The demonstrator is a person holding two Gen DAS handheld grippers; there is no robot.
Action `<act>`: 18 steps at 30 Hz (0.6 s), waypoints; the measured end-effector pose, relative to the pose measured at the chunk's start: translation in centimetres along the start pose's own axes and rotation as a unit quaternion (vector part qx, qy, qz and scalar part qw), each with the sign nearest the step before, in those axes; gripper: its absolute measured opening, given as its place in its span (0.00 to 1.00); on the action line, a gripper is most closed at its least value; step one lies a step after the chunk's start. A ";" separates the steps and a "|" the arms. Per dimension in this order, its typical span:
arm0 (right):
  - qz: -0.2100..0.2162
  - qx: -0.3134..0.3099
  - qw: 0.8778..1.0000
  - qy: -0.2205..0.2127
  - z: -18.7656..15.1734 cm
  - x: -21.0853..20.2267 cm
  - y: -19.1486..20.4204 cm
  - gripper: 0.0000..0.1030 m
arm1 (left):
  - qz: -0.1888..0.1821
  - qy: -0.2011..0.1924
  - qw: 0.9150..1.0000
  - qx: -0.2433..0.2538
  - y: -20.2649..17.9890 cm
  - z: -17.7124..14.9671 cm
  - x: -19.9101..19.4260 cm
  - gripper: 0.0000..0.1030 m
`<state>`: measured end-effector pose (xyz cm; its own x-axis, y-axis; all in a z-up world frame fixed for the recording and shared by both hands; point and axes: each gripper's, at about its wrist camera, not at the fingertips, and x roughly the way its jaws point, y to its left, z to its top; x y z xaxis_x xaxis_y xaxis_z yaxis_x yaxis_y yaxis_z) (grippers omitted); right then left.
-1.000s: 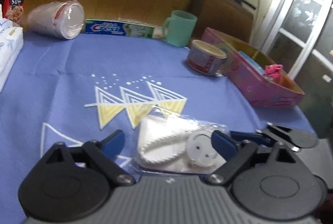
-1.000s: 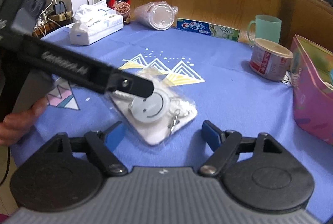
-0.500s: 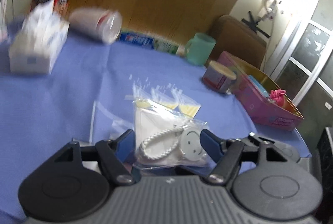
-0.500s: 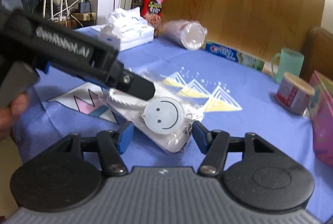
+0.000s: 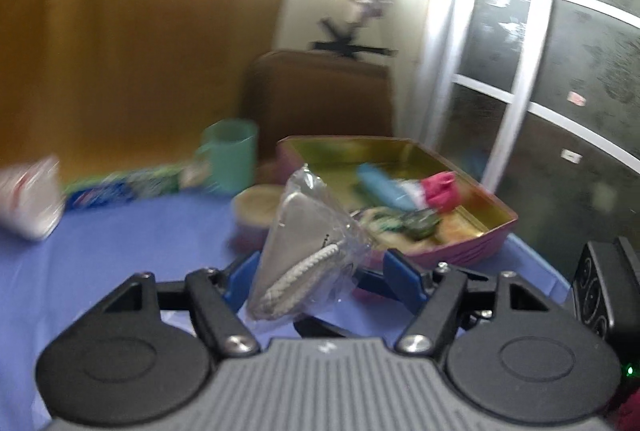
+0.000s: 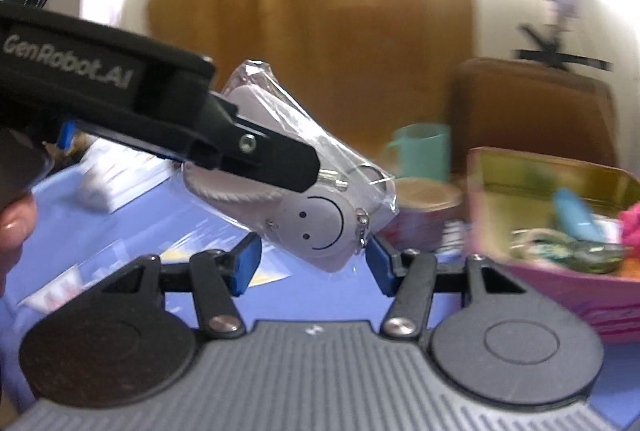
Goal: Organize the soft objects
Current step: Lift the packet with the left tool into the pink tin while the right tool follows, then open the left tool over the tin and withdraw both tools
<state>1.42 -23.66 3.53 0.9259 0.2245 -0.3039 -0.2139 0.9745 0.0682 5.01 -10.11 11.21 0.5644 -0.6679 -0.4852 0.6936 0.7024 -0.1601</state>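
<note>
From where I stand, the carry step is in hand: a clear plastic packet with a white smiley-face keychain and a braided white cord inside is up off the blue tablecloth, borne by both grippers at once. Starting at nine o'clock in the right wrist view, the left gripper reaches in as a black bar and lies across the packet's upper half; in its own view its jaws are closing, at a middling width, with the packet standing tilted between the blue fingers, though the blur keeps me from saying whether both pads press on it. At six o'clock the right gripper is also closing, its blue pads just beside the packet's lower corners, the right one touching the plastic by the look of it. Past the centre a teal mug and a round tub stand near three o'clock, and beyond them the pink tin box, already holding a blue roll and a pink cloth. I judge the next move calls for swinging the packet over that box's near wall and letting go with both grippers together, since limp plastic could slip or snag if one lets go early.
</note>
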 end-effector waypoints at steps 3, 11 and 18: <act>-0.035 0.010 0.999 -0.021 1.0 -1.1 -3.7 0.58 | -0.023 -0.001 0.999 0.027 -2.8 2.7 3.4 0.67; -0.123 0.045 0.991 0.017 3.1 0.9 -14.1 0.59 | -0.012 0.008 0.999 0.043 -5.6 7.0 15.1 0.74; -0.146 0.109 0.983 0.015 2.1 1.3 -18.6 0.59 | 0.059 0.051 0.997 0.009 -3.7 6.2 19.0 0.74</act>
<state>7.27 -41.52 3.91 0.9278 -0.0623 -0.3677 0.1345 0.9755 0.1740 15.89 -26.96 7.87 0.5952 -0.5515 -0.5845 0.6330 0.7698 -0.0816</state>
